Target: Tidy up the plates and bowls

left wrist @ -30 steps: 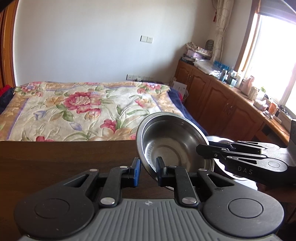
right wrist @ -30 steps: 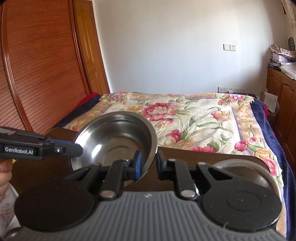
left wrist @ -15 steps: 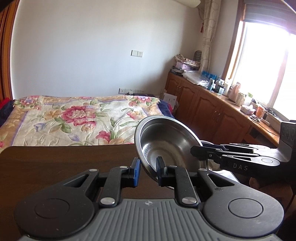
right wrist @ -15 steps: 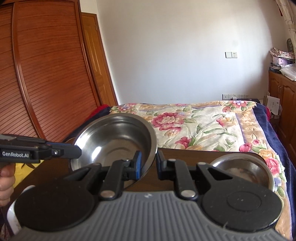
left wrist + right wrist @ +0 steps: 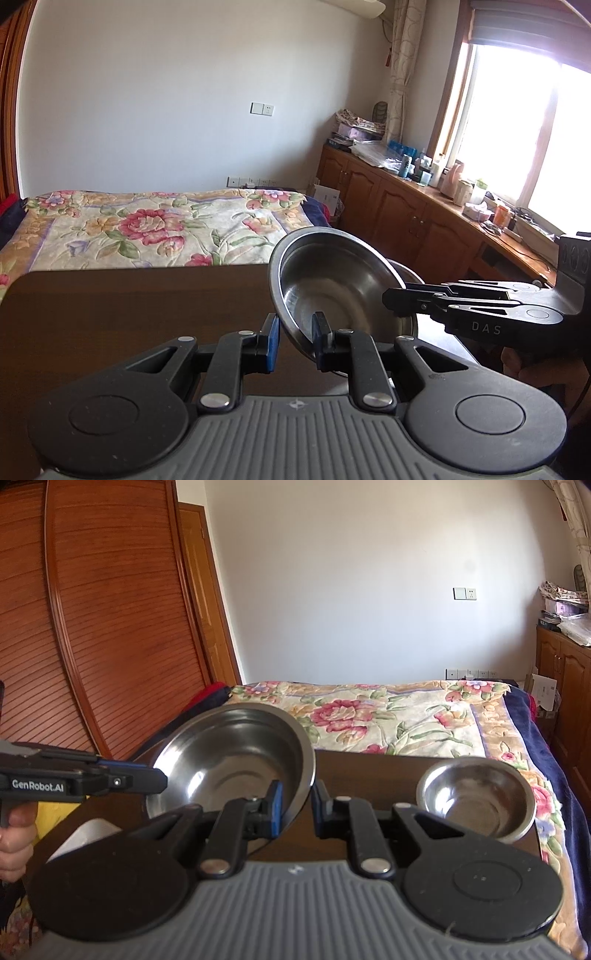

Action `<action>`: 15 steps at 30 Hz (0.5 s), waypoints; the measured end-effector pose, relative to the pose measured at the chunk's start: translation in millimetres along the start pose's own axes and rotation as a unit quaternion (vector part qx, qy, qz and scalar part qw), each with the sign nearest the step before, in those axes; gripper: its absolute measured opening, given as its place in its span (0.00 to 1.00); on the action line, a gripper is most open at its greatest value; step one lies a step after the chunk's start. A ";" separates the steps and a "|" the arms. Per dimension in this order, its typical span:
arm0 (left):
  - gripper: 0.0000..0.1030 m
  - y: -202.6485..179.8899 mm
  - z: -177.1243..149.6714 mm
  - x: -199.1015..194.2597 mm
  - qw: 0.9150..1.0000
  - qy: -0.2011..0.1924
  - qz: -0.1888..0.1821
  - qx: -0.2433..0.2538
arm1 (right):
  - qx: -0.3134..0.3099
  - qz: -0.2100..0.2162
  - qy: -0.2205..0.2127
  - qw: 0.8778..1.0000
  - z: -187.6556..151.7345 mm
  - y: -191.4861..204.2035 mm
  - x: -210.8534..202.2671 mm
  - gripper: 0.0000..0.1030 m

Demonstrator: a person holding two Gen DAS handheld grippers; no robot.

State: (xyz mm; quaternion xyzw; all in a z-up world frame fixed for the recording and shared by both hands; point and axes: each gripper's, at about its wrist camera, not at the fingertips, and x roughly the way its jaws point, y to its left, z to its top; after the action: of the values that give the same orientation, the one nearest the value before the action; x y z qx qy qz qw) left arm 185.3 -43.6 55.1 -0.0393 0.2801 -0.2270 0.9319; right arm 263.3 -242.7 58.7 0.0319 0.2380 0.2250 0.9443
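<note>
A large steel bowl (image 5: 332, 288) hangs tilted above the dark wooden table (image 5: 129, 314), held from both sides. My left gripper (image 5: 297, 332) is shut on its near rim. From the right, my right gripper (image 5: 388, 299) clamps the opposite rim. In the right wrist view the same large bowl (image 5: 232, 760) leans left, its rim pinched in my right gripper (image 5: 298, 805), while the left gripper (image 5: 160, 779) grips the far side. A smaller steel bowl (image 5: 476, 797) rests on the table (image 5: 369, 775) at the right; only its rim (image 5: 408, 271) shows behind the large bowl.
A white object (image 5: 85, 834) lies at the table's near left, mostly hidden. A bed with a floral cover (image 5: 155, 229) stands just beyond the table. Wooden cabinets (image 5: 406, 214) run along the right under the window, and a wooden wardrobe (image 5: 110, 627) stands at the left.
Both grippers have risen with the large bowl between them. The table and small bowl now sit lower and farther off, and more of the wall shows.
</note>
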 end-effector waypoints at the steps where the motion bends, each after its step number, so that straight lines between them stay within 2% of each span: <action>1: 0.20 0.0 -3.1 -2.1 1.000 0.001 -0.001 0.000 | -0.001 -0.001 0.001 1.000 -2.1 2.2 -3.0 0.18; 15: 0.20 -6.1 -48.0 -28.0 0.999 0.022 -0.029 -0.002 | -0.001 -0.006 0.027 1.000 -36.8 20.5 -32.7 0.19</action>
State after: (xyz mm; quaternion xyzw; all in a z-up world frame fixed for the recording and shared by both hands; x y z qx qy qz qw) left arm 136.2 -34.1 30.1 -0.0447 0.2994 -0.2545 0.9185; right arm 212.1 -240.5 43.8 0.0231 0.2629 0.2204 0.9390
